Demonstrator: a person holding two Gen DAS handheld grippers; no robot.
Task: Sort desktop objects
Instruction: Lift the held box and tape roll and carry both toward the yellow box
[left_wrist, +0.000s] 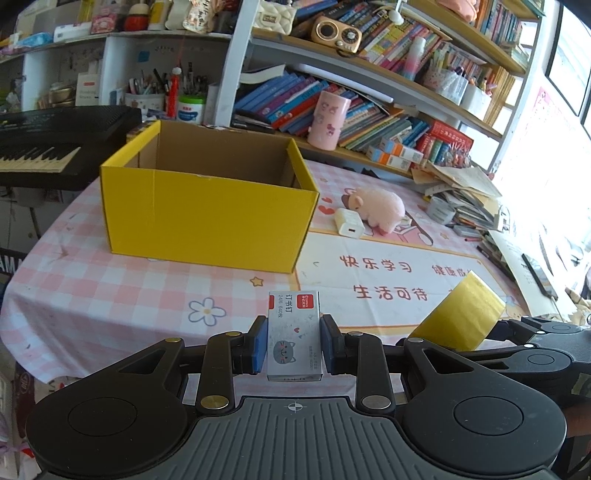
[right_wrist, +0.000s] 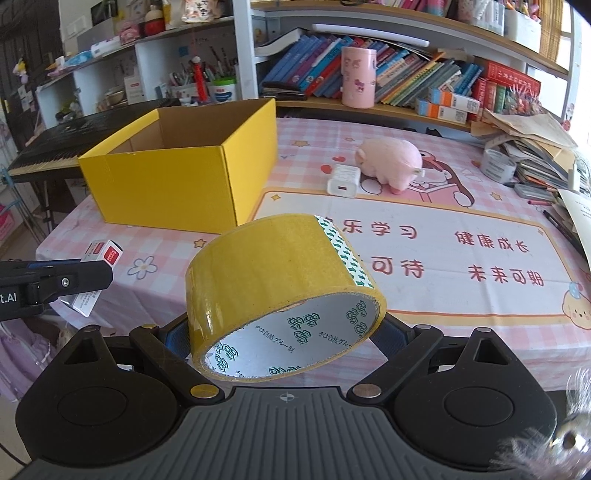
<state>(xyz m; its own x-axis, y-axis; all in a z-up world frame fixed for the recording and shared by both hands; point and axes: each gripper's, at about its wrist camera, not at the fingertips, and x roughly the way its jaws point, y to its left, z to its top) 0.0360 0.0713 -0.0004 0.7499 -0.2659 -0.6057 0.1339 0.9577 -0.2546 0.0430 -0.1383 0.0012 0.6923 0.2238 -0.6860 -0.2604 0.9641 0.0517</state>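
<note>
Left gripper: closed on a small staple box, blue pads pressed to its two long sides, the box held upright above the desk with its grey cat print facing the camera.

Right gripper: jaws spread wide and clamped across a roll of yellow tape; the roll tilts, its white printed core facing the camera. In the left wrist view the same roll shows just to the right of the left gripper, the two grippers side by side.

Ahead of both grippers: a yellow cardboard box, open at the top, standing on the pink checked tablecloth. No contents can be seen in it from these angles.

Ahead and to the right, past the box's near right corner: a white charger lying flat, touching or just beside a pink plush pig.

Far right edge of the desk: a roll of grey tape against an untidy heap of papers.

Behind the box, on the shelf ledge: a pink cup upright before a row of books.

Left of the box: a black keyboard, partly beyond the desk edge.
</note>
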